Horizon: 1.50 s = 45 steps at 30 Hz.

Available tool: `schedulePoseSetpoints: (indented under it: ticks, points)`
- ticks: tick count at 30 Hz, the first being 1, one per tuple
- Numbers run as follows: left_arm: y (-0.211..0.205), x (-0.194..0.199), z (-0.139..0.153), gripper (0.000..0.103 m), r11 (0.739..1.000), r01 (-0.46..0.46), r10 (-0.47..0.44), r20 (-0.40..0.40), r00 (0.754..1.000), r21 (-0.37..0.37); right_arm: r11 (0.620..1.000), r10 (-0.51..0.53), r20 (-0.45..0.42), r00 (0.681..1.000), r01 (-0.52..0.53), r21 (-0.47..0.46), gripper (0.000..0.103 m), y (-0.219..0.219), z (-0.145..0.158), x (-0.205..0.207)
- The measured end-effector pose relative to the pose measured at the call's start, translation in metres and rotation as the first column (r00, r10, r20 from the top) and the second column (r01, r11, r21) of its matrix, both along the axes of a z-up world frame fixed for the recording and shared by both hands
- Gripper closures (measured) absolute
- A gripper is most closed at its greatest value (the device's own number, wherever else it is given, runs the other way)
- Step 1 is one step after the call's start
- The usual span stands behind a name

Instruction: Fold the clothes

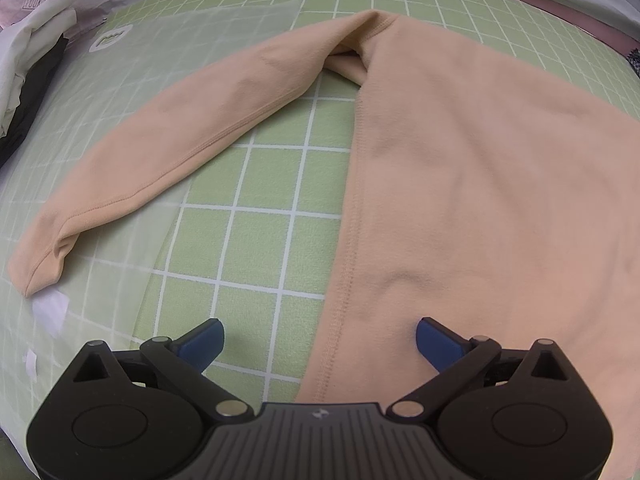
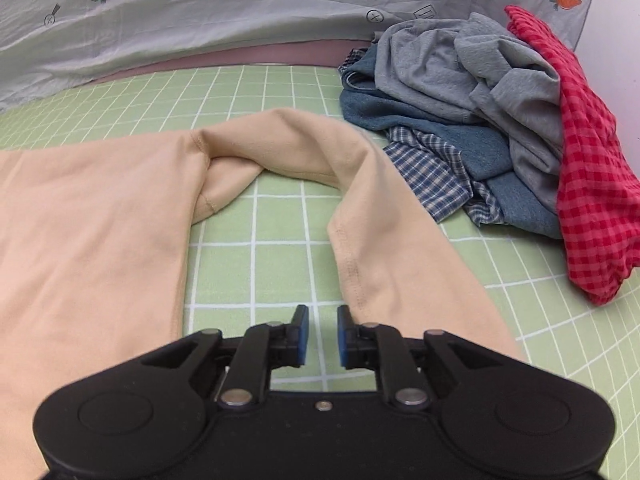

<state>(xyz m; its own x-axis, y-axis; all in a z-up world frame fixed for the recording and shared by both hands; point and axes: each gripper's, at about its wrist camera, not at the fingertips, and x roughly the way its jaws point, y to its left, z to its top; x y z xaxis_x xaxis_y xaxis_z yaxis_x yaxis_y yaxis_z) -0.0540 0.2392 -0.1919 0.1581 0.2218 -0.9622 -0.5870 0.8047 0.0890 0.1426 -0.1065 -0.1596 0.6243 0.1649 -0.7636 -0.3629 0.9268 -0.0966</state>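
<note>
A peach long-sleeved top (image 1: 480, 184) lies flat on the green checked sheet (image 1: 256, 240). Its left sleeve (image 1: 172, 144) stretches out to the left. My left gripper (image 1: 319, 340) is open and empty, hovering over the top's left side seam near the hem. In the right wrist view the top's body (image 2: 88, 240) is at left and its right sleeve (image 2: 384, 248) bends down toward me. My right gripper (image 2: 322, 336) stands nearly closed with a narrow gap, holding nothing, just left of that sleeve's lower end.
A pile of clothes, grey (image 2: 472, 72), blue, plaid and red checked (image 2: 592, 184), sits at the right. Folded white and black clothes (image 1: 28, 64) lie at the far left. A grey carrot-print sheet (image 2: 200, 16) lies behind. A clear plastic sheet (image 1: 120, 92) covers the left.
</note>
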Motion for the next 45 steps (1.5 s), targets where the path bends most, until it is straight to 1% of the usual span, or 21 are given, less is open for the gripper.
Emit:
schedulePoseSetpoints:
  ticks: [4, 7, 8, 9, 10, 12, 16, 20, 21, 23, 24, 25, 28, 29, 30, 31, 34, 36, 40, 44, 45]
  points:
    - [0.002, -0.003, -0.001, 0.0, 1.0, -0.013, 0.013, 0.007, 1.0, -0.013, 0.995, -0.08, -0.009, 0.997, 0.081, 0.06, 0.068, -0.009, 0.005, 0.012]
    - [0.003, -0.006, -0.002, 0.0, 0.999, -0.033, 0.034, 0.016, 0.999, -0.025, 0.995, -0.088, -0.037, 0.995, 0.09, 0.05, 0.065, -0.011, -0.001, 0.019]
    - [0.003, -0.007, -0.003, 0.0, 0.999, -0.04, 0.041, 0.019, 0.999, -0.028, 0.997, -0.071, -0.04, 0.997, 0.072, 0.025, 0.067, -0.009, -0.003, 0.019]
    - [0.004, -0.009, -0.003, 0.0, 0.998, -0.046, 0.047, 0.022, 0.999, -0.032, 0.999, -0.052, -0.042, 0.998, 0.052, -0.002, 0.075, -0.007, -0.006, 0.018]
    - [0.004, -0.01, -0.003, 0.0, 0.998, -0.051, 0.052, 0.024, 0.998, -0.036, 0.998, -0.058, -0.042, 0.997, 0.058, -0.013, 0.09, -0.008, -0.007, 0.018]
    - [0.005, -0.011, -0.004, 0.0, 0.997, -0.058, 0.059, 0.028, 0.998, -0.043, 0.997, -0.077, -0.043, 0.996, 0.076, -0.031, 0.098, -0.011, -0.007, 0.018]
    - [0.006, -0.014, -0.005, 0.0, 0.997, -0.065, 0.067, 0.032, 0.997, -0.05, 0.991, -0.115, -0.043, 0.992, 0.112, -0.068, 0.1, -0.018, -0.008, 0.018]
    - [-0.001, -0.011, -0.001, 0.001, 1.0, -0.029, 0.029, 0.016, 0.999, -0.006, 0.986, -0.147, -0.037, 0.989, 0.143, -0.084, 0.098, -0.02, -0.005, 0.019]
    - [-0.003, -0.009, 0.001, 0.002, 1.0, -0.012, 0.012, 0.016, 1.0, 0.012, 0.987, -0.148, -0.032, 0.988, 0.146, -0.071, 0.094, -0.017, -0.002, 0.021]
    - [-0.006, -0.007, 0.007, 0.002, 0.999, 0.01, -0.011, 0.023, 1.0, 0.044, 0.988, -0.152, -0.022, 0.988, 0.151, -0.045, 0.072, -0.011, 0.005, 0.025]
    - [-0.005, -0.006, 0.012, 0.002, 0.998, 0.008, -0.01, 0.036, 0.999, 0.058, 0.988, -0.154, -0.017, 0.988, 0.154, -0.031, 0.051, -0.008, 0.009, 0.027]
    - [-0.004, -0.005, 0.017, 0.002, 0.997, 0.005, -0.008, 0.049, 0.999, 0.072, 0.988, -0.156, -0.011, 0.988, 0.156, -0.018, 0.036, -0.006, 0.012, 0.03]
    - [0.018, 0.006, 0.032, 0.001, 0.996, -0.042, 0.033, 0.105, 0.994, 0.084, 0.986, -0.163, 0.004, 0.987, 0.163, 0.022, 0.017, 0.003, 0.022, 0.036]
    - [0.026, 0.01, 0.037, 0.001, 0.994, -0.067, 0.056, 0.13, 0.99, 0.082, 0.986, -0.165, 0.009, 0.986, 0.165, 0.035, 0.014, 0.006, 0.026, 0.038]
    - [0.033, 0.013, 0.04, 0.001, 0.993, -0.087, 0.075, 0.15, 0.986, 0.077, 0.985, -0.167, 0.014, 0.986, 0.166, 0.049, 0.004, 0.009, 0.029, 0.04]
    - [0.043, 0.02, 0.043, 0.001, 0.992, -0.114, 0.102, 0.174, 0.979, 0.062, 0.984, -0.17, 0.019, 0.985, 0.168, 0.062, 0.0, 0.012, 0.033, 0.042]
    - [0.072, 0.044, 0.049, 0.001, 0.982, -0.191, 0.183, 0.241, 0.953, 0.01, 0.978, -0.169, 0.0, 0.986, 0.168, 0.121, 0.0, 0.029, 0.034, 0.061]
    - [0.085, 0.065, 0.051, 0.001, 0.982, -0.189, 0.177, 0.266, 0.948, 0.02, 0.978, -0.16, 0.006, 0.987, 0.158, 0.136, 0.0, 0.044, 0.034, 0.073]
    - [0.099, 0.105, 0.044, 0.001, 0.99, -0.106, 0.079, 0.26, 0.962, 0.094, 0.983, -0.114, 0.01, 0.993, 0.111, 0.145, 0.0, 0.075, 0.032, 0.098]
    - [0.106, 0.13, 0.032, 0.003, 0.994, -0.088, 0.068, 0.25, 0.966, 0.071, 0.986, -0.075, -0.038, 0.996, 0.08, 0.145, 0.0, 0.095, 0.021, 0.12]
    - [0.108, 0.133, 0.029, 0.007, 0.993, -0.095, 0.077, 0.244, 0.967, 0.063, 0.988, -0.069, -0.049, 0.996, 0.075, 0.136, 0.0, 0.1, 0.018, 0.123]
